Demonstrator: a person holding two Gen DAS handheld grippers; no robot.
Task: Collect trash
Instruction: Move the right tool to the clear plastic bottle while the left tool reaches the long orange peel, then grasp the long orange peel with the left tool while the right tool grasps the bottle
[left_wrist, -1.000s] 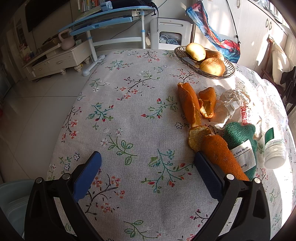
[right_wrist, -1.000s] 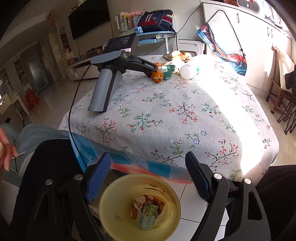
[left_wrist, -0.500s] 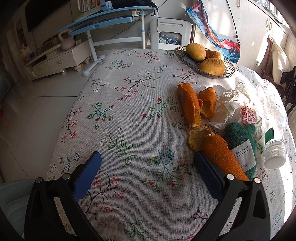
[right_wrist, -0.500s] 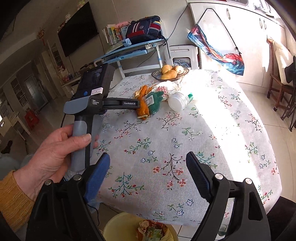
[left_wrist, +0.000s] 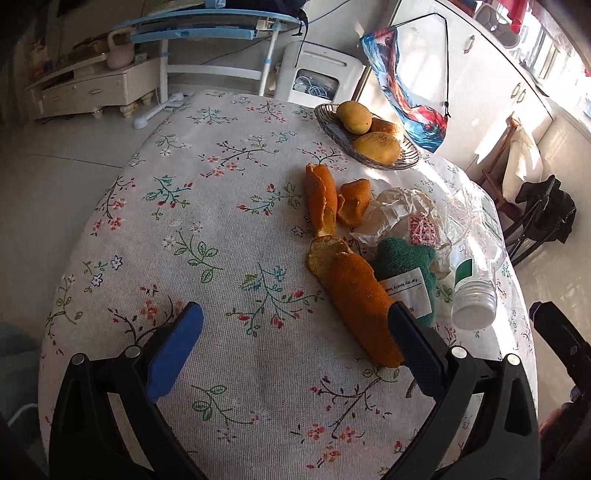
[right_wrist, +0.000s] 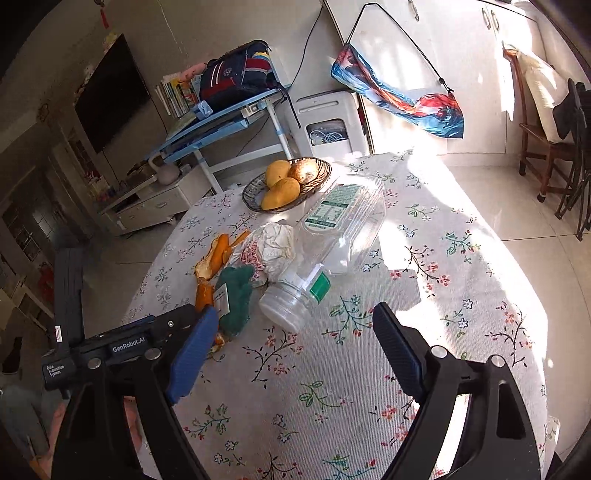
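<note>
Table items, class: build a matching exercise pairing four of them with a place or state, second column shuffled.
Things:
1. plastic bottle
2. mangoes
3. green cloth
4. orange peel

States:
A. in the wicker basket
B. carries a white label
C. lying on its side, clear
D. torn pieces on the tablecloth

Pairs: 1-C, 2-A, 3-B, 4-D

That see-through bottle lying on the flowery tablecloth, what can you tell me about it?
The plastic bottle is clear and looks empty, with a wide white screw cap and a green and white label. It lies on its side on the tablecloth, cap end pointing toward the camera, base toward the fruit basket. Sunlight falls across it. Its neck lies against the crumpled paper, with the green cloth close beside the cap. Neither hand-held gripper touches it.
</note>
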